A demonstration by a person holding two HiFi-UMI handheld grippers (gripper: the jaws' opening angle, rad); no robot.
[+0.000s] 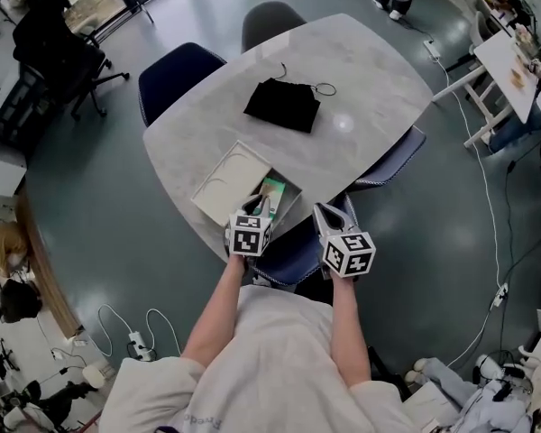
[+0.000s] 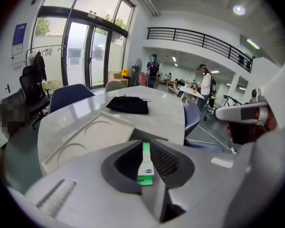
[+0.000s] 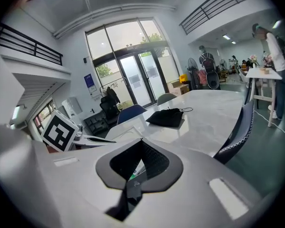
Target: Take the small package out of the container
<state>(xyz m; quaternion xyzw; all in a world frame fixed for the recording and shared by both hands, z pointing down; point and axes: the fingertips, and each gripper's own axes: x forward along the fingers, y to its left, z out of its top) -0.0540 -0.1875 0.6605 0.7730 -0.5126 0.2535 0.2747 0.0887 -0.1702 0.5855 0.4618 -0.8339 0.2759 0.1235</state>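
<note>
Not out yet: the package [image 1: 272,190] sits in the open box [image 1: 221,183]. Left gripper [image 1: 257,206] hangs just short of it, jaws a crack apart and lined up on it, nothing gripped. Right gripper [image 1: 330,211] is off to the side, jaws together, empty.

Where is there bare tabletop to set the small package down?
Bare table right of the black pouch and container, out to the right edge; also left of the pouch. Crowded: near edge, by container, left gripper, right gripper.
</note>
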